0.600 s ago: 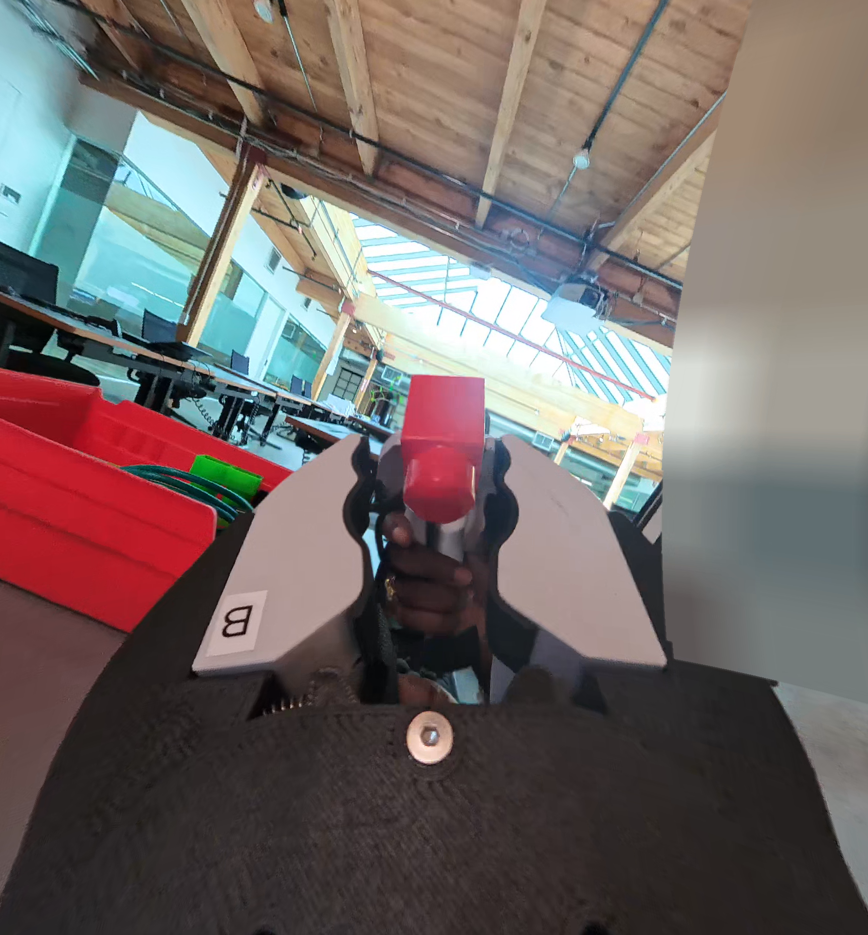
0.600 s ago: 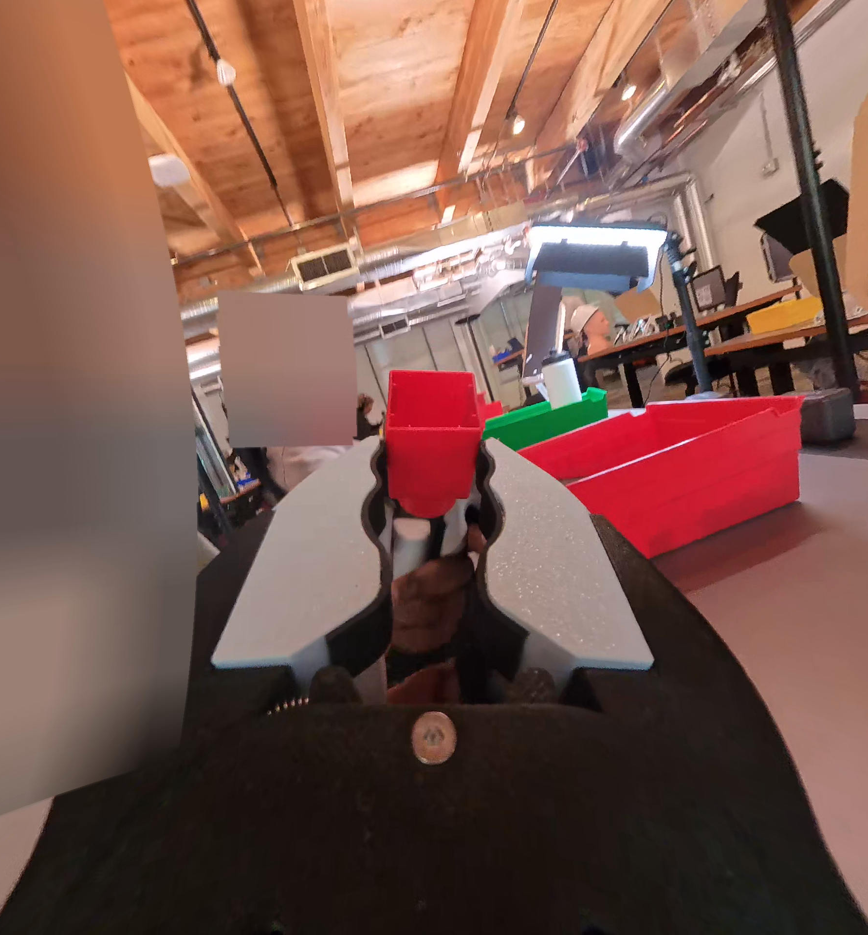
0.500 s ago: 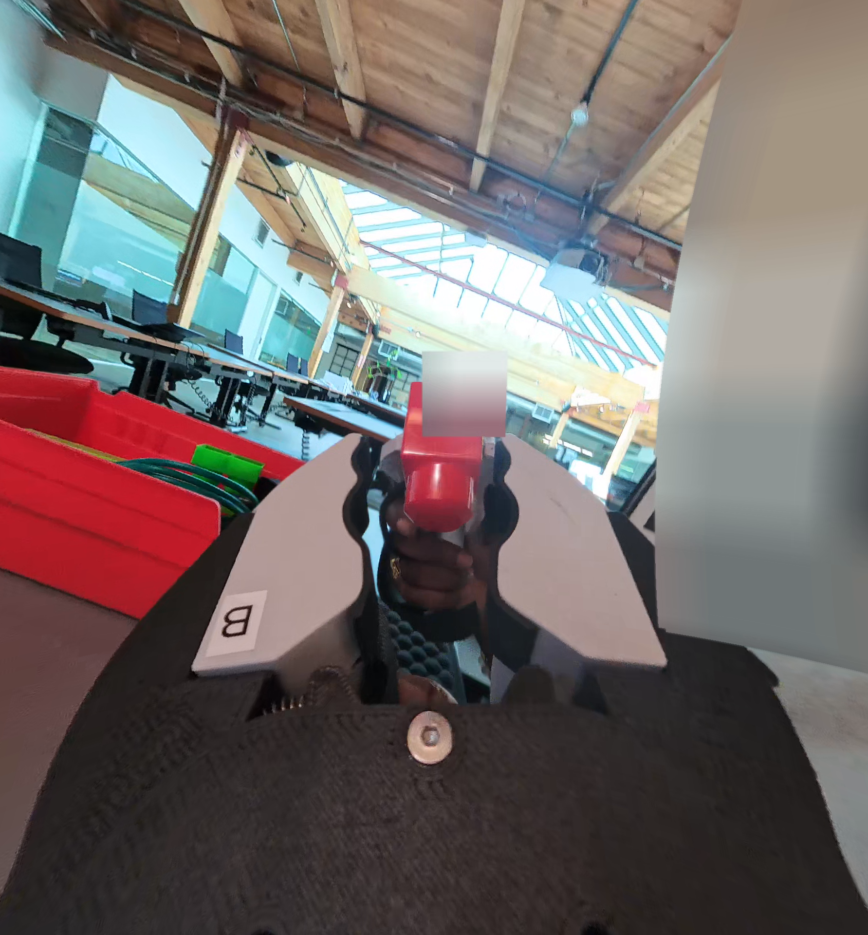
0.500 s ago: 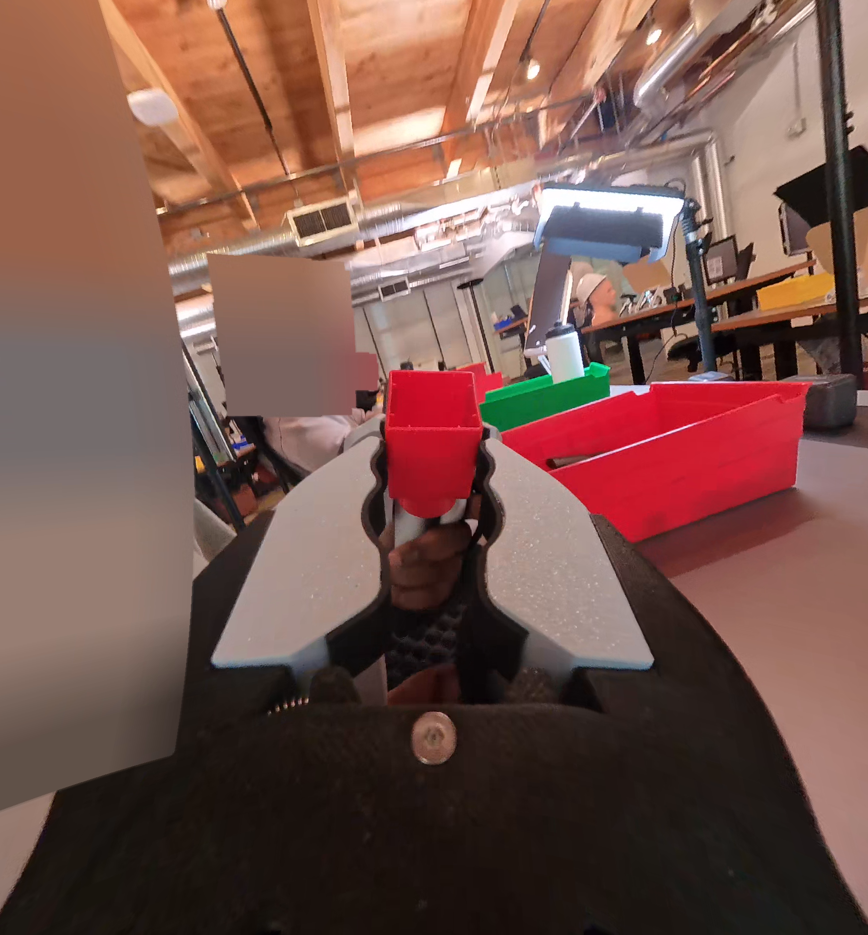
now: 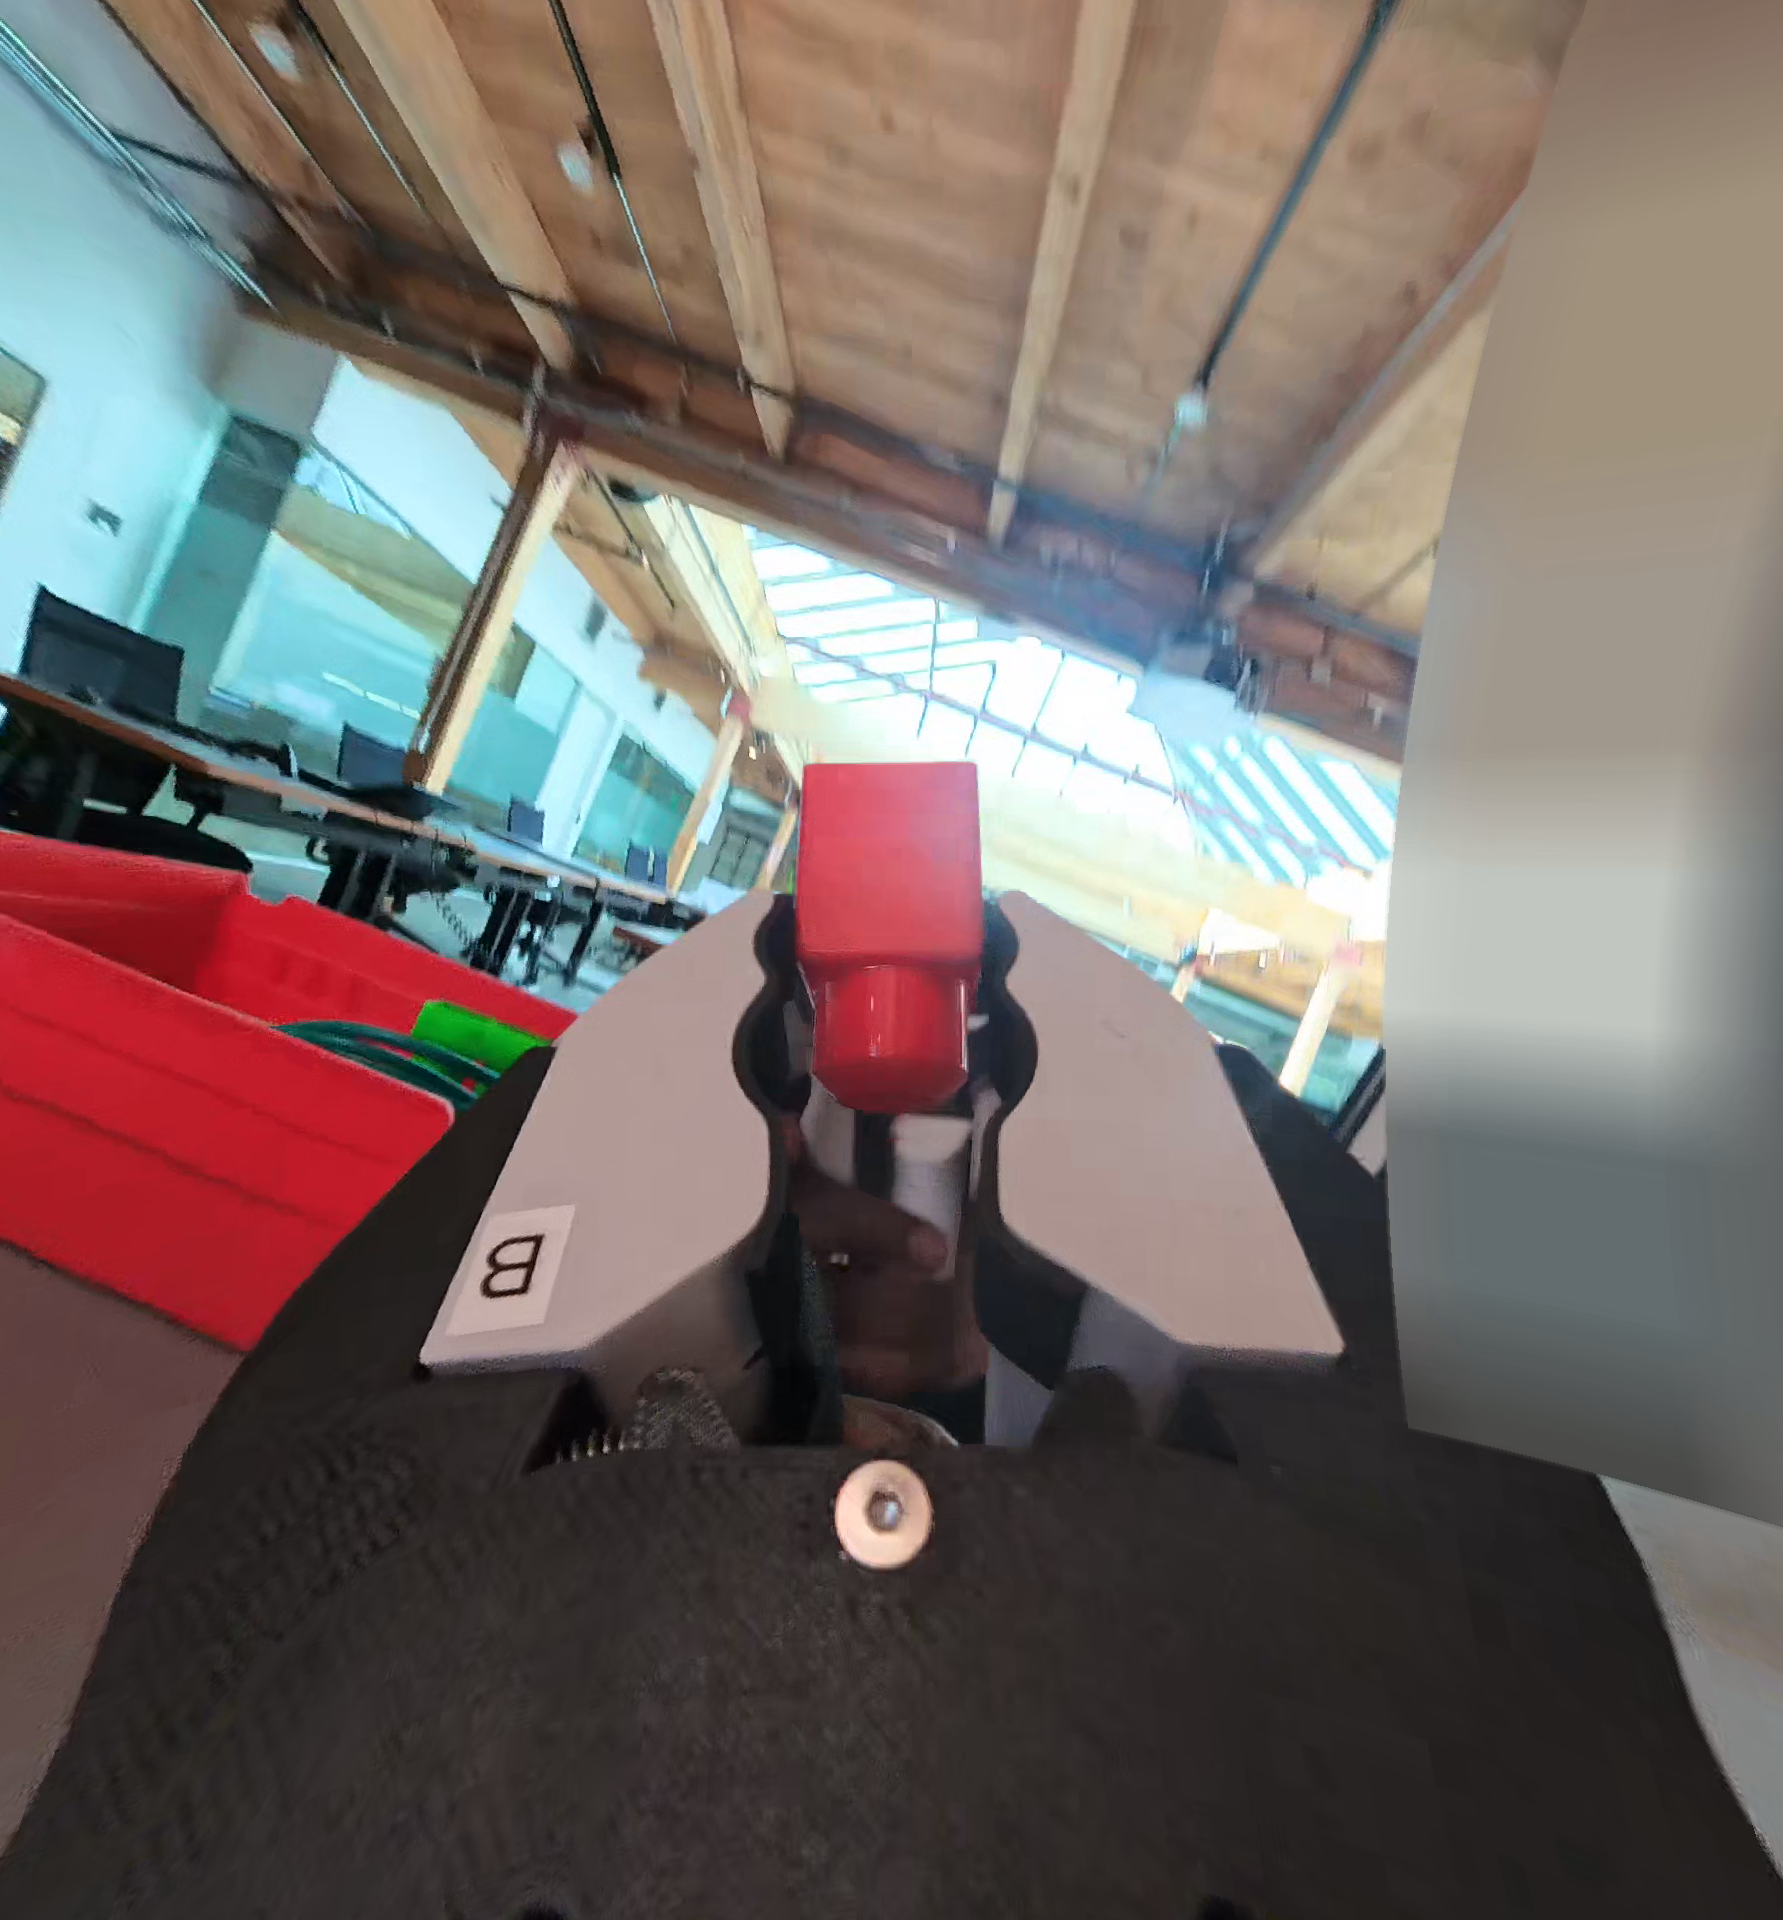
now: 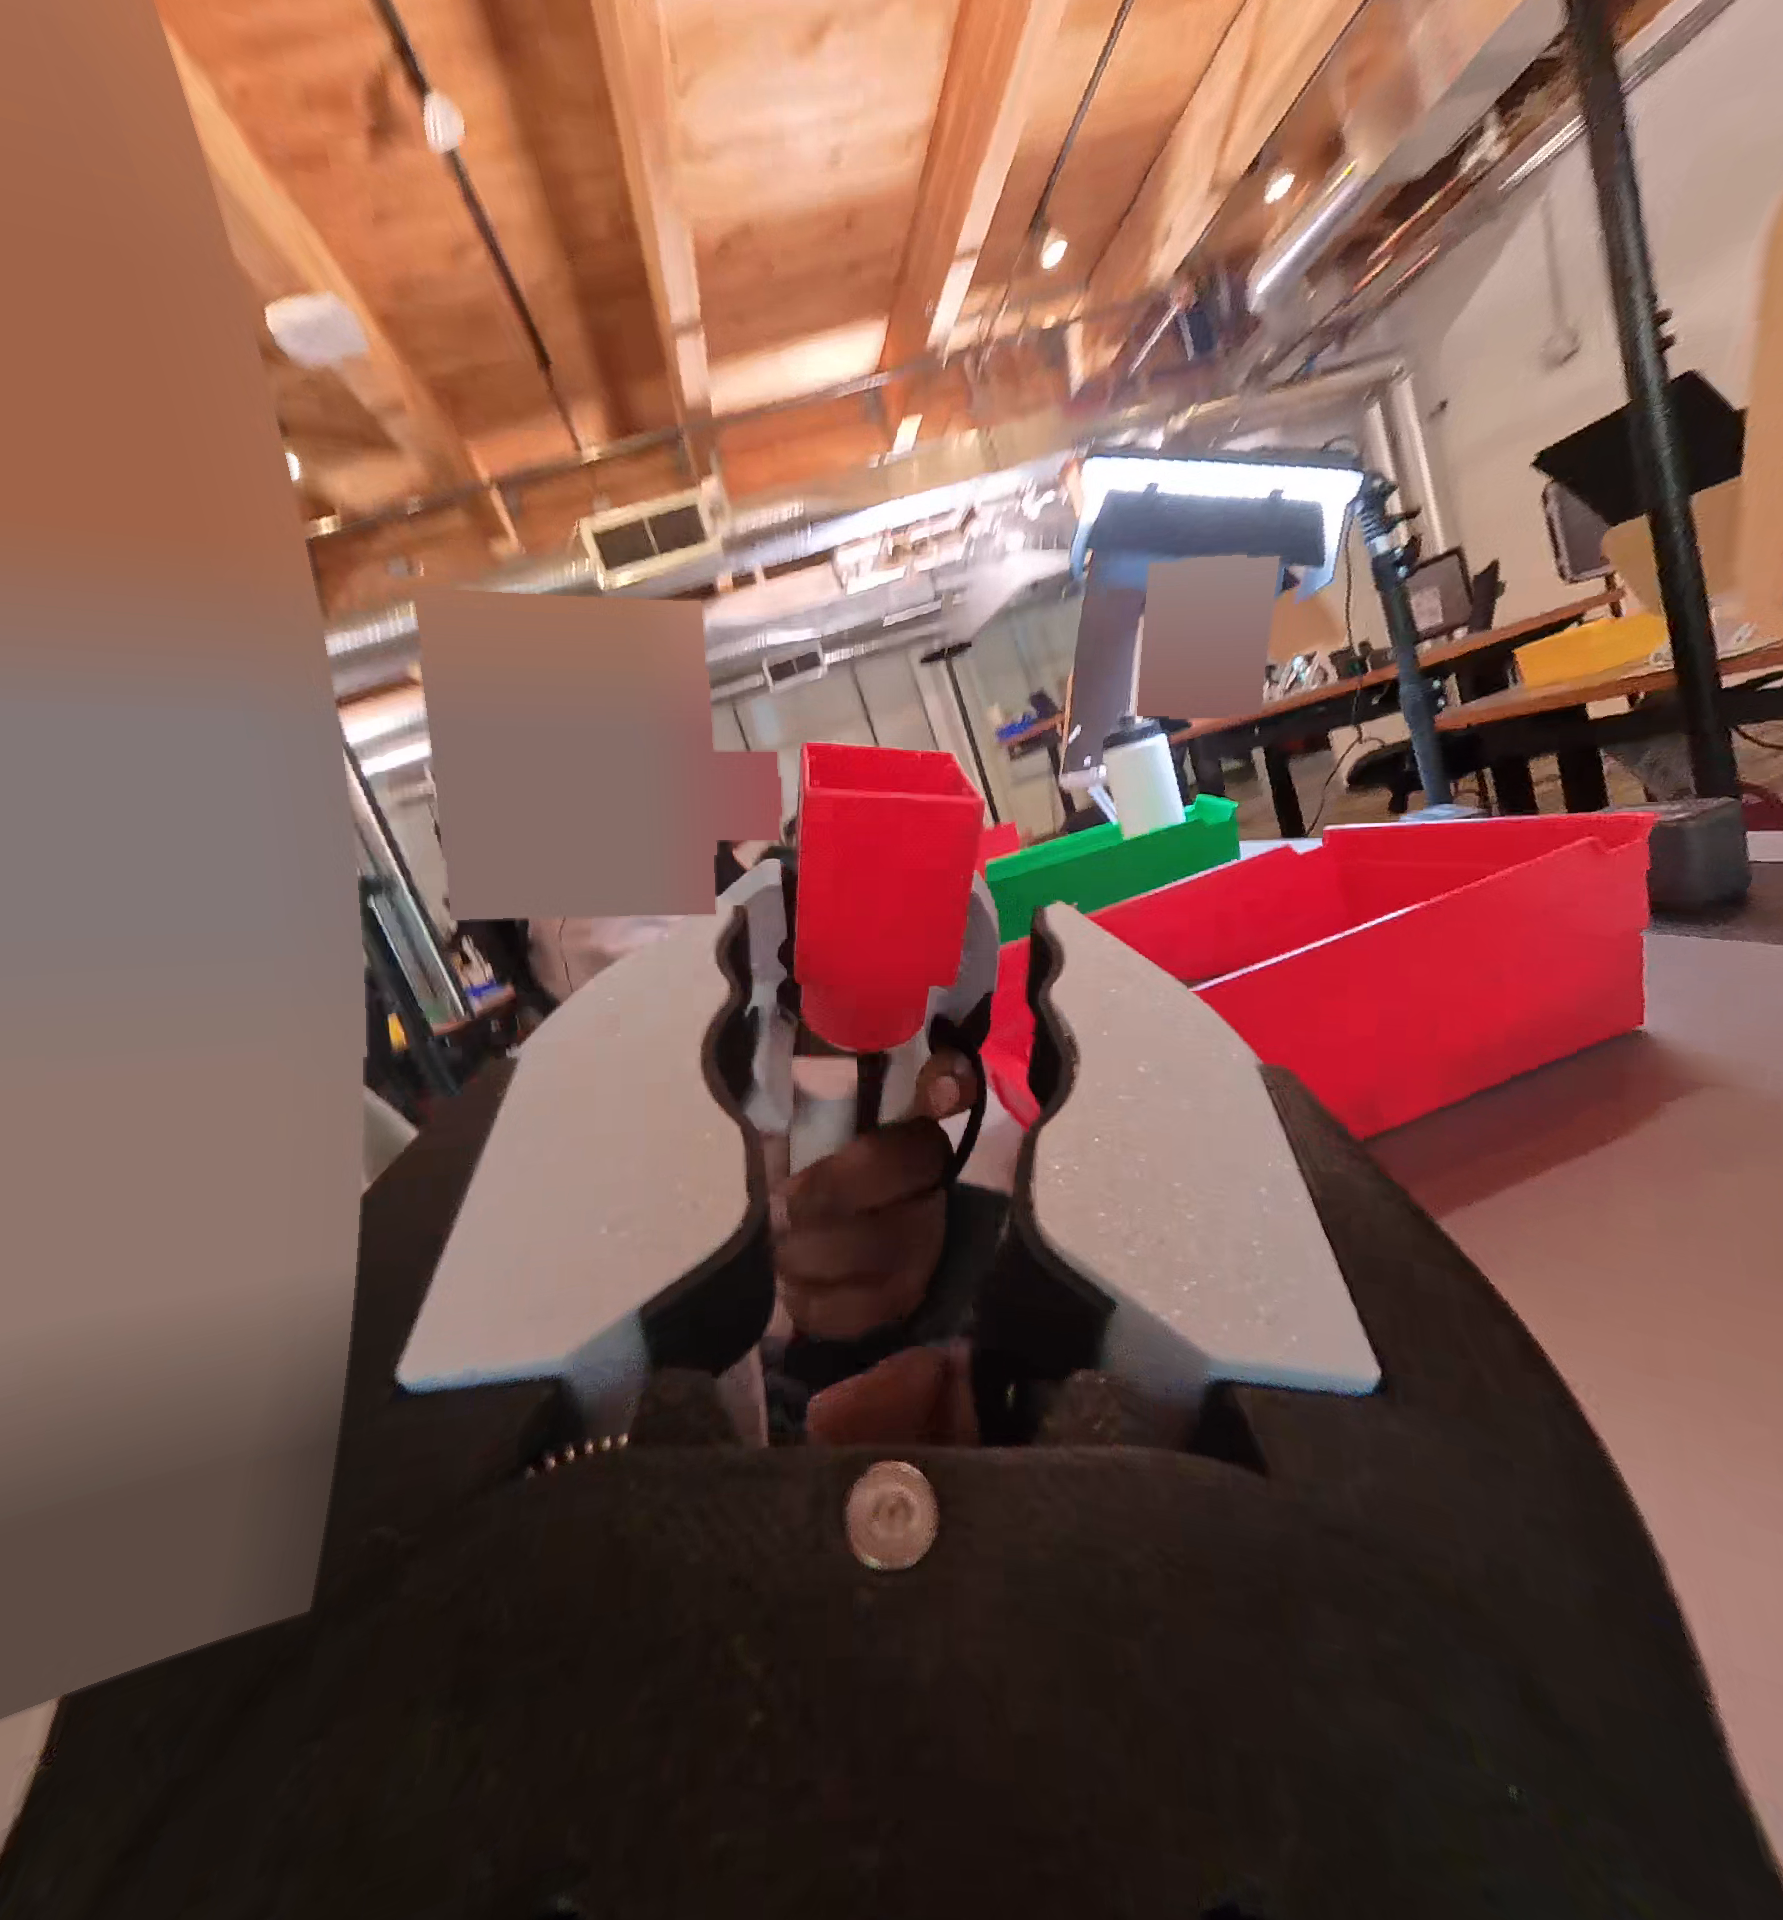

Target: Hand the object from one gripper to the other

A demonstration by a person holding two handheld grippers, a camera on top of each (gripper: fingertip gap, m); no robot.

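Wood-beamed workshop, brown bench [image 6: 1593, 1164]; left claw [image 5: 887, 997] pinched the red square-topped plastic cap [image 5: 887, 935], right claw [image 6: 882, 977] spread wide around it.

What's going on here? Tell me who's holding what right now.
A person is working two hand-held grippers above a table that carries a red bin, passing a red plastic piece between them. The left gripper is shut on the piece's round lower end. The right gripper faces it with its fingers spread either side, not touching. At this moment only the left one holds it.
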